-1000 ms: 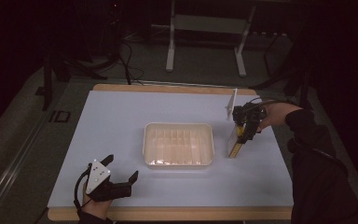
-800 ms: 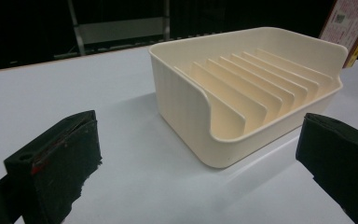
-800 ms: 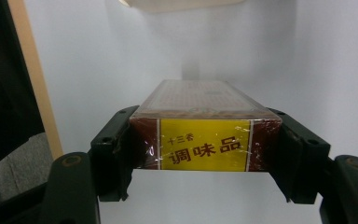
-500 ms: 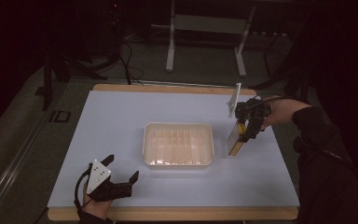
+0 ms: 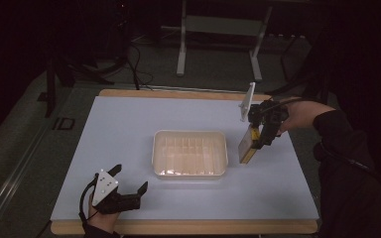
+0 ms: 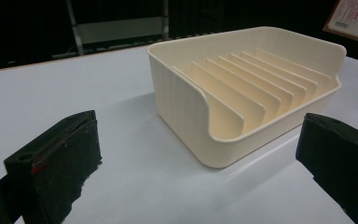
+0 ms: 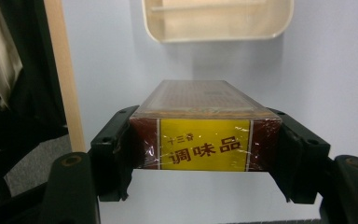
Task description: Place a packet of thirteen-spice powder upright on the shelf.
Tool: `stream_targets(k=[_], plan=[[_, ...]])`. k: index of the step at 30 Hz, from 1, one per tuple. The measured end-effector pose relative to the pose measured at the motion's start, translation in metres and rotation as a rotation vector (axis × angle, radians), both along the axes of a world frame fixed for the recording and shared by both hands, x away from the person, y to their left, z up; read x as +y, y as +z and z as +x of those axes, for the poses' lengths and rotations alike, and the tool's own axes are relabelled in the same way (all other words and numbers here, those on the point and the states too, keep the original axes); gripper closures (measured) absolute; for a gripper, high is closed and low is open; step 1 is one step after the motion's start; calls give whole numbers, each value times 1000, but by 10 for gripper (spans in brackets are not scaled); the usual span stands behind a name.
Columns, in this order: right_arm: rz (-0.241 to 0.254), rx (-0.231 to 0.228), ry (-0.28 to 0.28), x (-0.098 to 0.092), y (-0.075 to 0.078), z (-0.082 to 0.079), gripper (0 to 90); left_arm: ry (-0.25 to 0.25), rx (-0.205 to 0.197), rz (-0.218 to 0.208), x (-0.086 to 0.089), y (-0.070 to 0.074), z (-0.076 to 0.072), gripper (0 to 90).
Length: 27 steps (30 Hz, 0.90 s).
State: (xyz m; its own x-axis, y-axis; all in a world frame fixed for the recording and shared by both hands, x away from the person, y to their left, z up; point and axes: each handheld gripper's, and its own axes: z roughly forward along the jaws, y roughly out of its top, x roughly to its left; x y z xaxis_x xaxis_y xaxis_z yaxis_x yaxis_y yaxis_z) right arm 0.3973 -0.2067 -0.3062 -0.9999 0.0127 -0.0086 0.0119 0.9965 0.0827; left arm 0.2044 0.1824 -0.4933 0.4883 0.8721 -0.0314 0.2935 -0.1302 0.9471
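A flat brown and yellow box (image 5: 246,147) wrapped in clear film hangs above the table, just right of a cream slotted rack tray (image 5: 190,153). My right gripper (image 5: 259,140) is shut on its top end, pointing down. In the right gripper view the box (image 7: 205,126) sits between both black pads, its yellow label towards the camera, and the tray (image 7: 216,21) lies beyond it. My left gripper (image 5: 129,186) rests near the front left of the table, open and holding nothing. In the left gripper view the tray (image 6: 247,93) stands ahead of the spread jaws.
The white tabletop (image 5: 129,129) has a wooden edge (image 5: 178,227) along the front and back. A metal stand (image 5: 218,29) sits on the dark floor behind the table. The person's dark right sleeve (image 5: 347,163) reaches in along the right side.
My right gripper has lifted the box higher off the table and carried it slightly towards the tray. The left gripper has stayed where it was.
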Motion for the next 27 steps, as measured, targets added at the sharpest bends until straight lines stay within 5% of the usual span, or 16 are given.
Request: stream_targets(k=[27], plan=[[102,4,102,52,14,-6,320,-14,5,4,-1,-1,0,0]])
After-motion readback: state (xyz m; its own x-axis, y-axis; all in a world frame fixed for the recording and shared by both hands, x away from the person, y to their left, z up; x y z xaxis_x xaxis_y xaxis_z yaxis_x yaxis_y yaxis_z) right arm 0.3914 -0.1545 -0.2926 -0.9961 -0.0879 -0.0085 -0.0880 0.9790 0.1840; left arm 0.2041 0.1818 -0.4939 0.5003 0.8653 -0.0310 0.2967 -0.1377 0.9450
